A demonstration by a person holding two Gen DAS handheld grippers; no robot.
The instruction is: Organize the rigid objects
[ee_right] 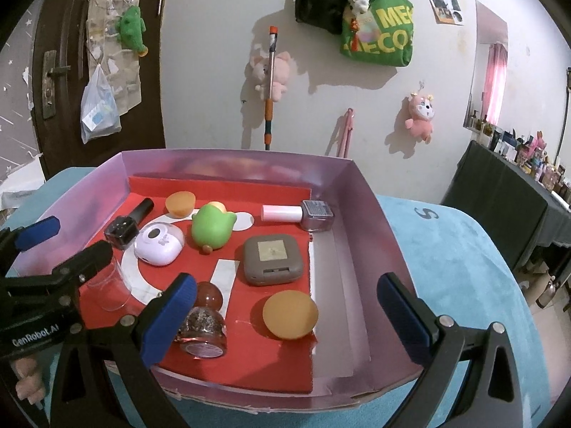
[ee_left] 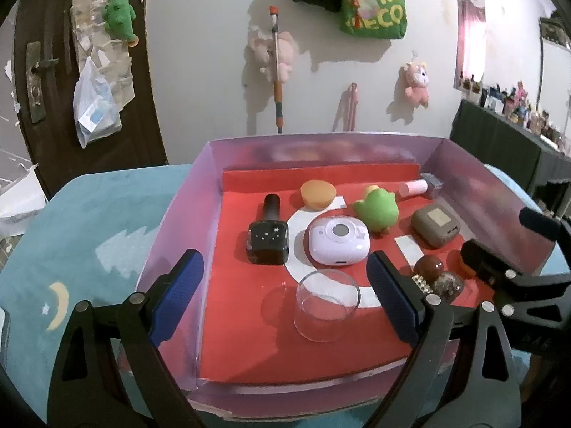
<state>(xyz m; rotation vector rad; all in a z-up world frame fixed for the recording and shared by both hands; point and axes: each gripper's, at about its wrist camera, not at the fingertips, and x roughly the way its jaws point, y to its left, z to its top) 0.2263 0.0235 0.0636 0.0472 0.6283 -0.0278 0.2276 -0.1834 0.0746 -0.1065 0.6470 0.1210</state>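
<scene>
Both grippers stand wide open with nothing between their pads: the left gripper (ee_left: 285, 294) frames the clear glass cup (ee_left: 326, 305), lying on its side low in the frame with its mouth toward the camera, while the right gripper (ee_right: 292, 315) frames the orange dome (ee_right: 290, 315) at lower centre. All the pieces lie scattered in the pink tray (ee_right: 374, 221), which fits sorting under way or just finished. The black bottle (ee_left: 268, 232) lies with its cap toward the upper frame.
</scene>
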